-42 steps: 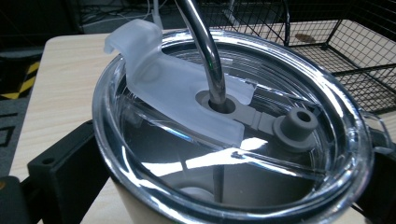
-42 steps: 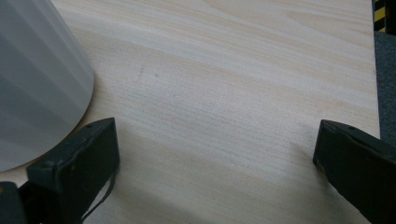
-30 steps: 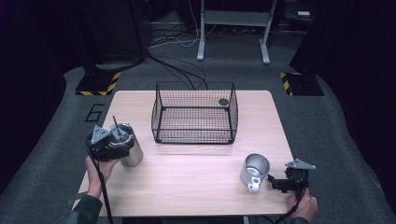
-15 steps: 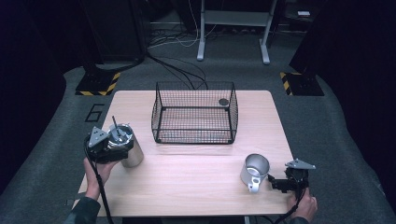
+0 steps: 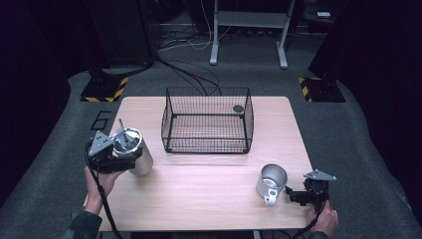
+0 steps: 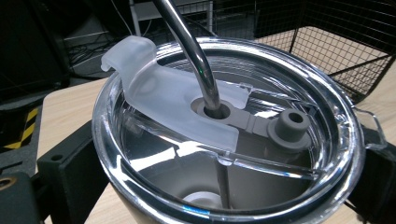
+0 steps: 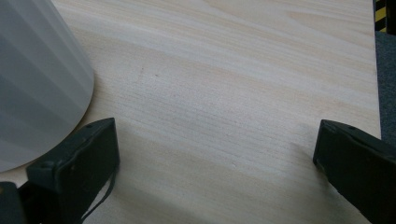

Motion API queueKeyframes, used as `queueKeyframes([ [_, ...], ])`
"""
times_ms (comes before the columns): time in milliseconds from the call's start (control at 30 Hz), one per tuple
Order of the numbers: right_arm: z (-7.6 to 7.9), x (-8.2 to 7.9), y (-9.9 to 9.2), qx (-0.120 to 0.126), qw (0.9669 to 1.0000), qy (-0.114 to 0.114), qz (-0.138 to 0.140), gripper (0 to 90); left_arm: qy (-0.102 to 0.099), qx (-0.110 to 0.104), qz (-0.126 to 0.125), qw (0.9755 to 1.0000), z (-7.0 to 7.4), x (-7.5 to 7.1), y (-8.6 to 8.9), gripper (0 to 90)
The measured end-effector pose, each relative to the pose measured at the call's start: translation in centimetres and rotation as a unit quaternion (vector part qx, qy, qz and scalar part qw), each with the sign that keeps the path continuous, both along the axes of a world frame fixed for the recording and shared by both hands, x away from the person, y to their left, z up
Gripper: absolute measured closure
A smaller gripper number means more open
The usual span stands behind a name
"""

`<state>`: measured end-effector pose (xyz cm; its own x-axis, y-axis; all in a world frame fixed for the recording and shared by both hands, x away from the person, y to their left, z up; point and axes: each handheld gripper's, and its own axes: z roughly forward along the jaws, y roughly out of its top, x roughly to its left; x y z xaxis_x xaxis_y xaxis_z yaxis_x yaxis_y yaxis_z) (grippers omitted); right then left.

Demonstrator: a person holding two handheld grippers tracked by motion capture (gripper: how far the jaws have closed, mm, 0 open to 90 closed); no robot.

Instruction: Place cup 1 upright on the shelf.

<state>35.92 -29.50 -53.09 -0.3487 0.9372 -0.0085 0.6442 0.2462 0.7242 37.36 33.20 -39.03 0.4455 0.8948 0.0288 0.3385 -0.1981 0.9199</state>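
A steel tumbler (image 5: 141, 158) with a clear lid (image 6: 219, 154) and a bent metal straw (image 6: 196, 56) stands near the table's left edge. My left gripper (image 5: 119, 160) is shut on the tumbler, one black jaw against each side just below the rim. A steel mug (image 5: 271, 180) with a white handle stands at the front right, seen as a grey wall (image 7: 37, 84) in the right gripper view. My right gripper (image 5: 292, 195) lies low just right of the mug, open (image 7: 215, 154), with bare wood between its jaws and its left jaw close beside the mug's base.
A black wire basket (image 5: 207, 144) stands at the table's back centre, with a small dark round thing (image 5: 238, 108) at its far right corner. The wooden table (image 5: 199, 194) has bare wood between tumbler and mug. Cables and stands lie on the floor behind.
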Motion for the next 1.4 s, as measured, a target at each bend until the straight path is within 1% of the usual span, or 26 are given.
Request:
queueKeyframes([
  [100,0.0,0.0,0.0,0.0,1.0,0.0,0.0,0.0,-0.003,-0.003,-0.003,1.0,0.2,-0.4,-0.1,3.9],
  [200,0.0,0.0,0.0,0.001,1.0,0.002,0.0,0.0,0.0,-0.006,-0.009,0.9999,0.4,-0.6,-0.1,3.9],
  [300,0.0,0.0,0.0,0.001,1.0,0.002,0.0,0.0,0.003,0.002,-0.018,0.9998,0.9,-0.9,-0.2,3.9],
  [400,0.0,0.0,0.0,0.001,1.0,0.002,0.0,0.0,0.005,-0.001,-0.021,0.9998,1.2,-1.1,-0.3,3.9],
  [433,0.0,0.0,0.0,0.001,1.0,0.002,0.0,0.0,0.005,-0.004,-0.025,0.9997,1.3,-1.1,-0.4,3.9],
  [467,0.0,0.0,0.0,0.001,1.0,0.002,0.0,0.0,0.005,-0.002,-0.03,0.9995,1.5,-1.2,-0.4,3.9],
  [533,0.0,0.0,0.0,0.001,1.0,0.002,0.0,0.0,0.003,0.004,-0.036,0.9993,2.0,-1.5,-0.6,3.9],
  [600,0.0,0.0,0.0,0.001,1.0,0.002,0.0,0.0,-0.005,0.002,-0.041,0.9992,2.5,-1.7,-0.8,3.9],
  [633,0.0,0.0,0.0,0.001,1.0,0.002,0.0,0.0,-0.005,0.002,-0.041,0.9992,2.5,-1.7,-0.8,3.9],
  [700,0.0,0.0,0.0,0.001,1.0,0.002,0.0,0.0,-0.005,0.005,-0.05,0.9987,3.1,-1.9,-1.0,3.9],
  [767,0.0,0.0,0.0,0.002,1.0,0.002,0.0,0.0,-0.005,0.003,-0.054,0.9985,3.3,-1.8,-1.3,3.9],
  [867,0.0,0.0,0.0,0.001,1.0,0.002,0.0,0.0,-0.008,0.006,-0.057,0.9983,3.6,-1.7,-1.6,3.9],
  [900,0.0,0.0,0.0,0.001,1.0,0.002,0.0,0.0,-0.006,0.007,-0.063,0.998,3.8,-1.6,-1.8,3.9],
  [1000,0.0,0.0,0.0,0.001,1.0,0.002,0.0,0.0,-0.009,0.005,-0.066,0.9978,4.0,-1.5,-2.1,3.9],
  [1233,0.0,0.0,0.0,0.001,1.0,0.002,0.0,0.0,-0.006,0.014,-0.086,0.9962,4.8,-1.3,-3.4,3.9],
  [1400,0.0,0.0,0.0,0.001,1.0,0.002,0.001,0.0,-0.008,0.014,-0.094,0.9955,5.2,-1.2,-4.0,3.9],
])
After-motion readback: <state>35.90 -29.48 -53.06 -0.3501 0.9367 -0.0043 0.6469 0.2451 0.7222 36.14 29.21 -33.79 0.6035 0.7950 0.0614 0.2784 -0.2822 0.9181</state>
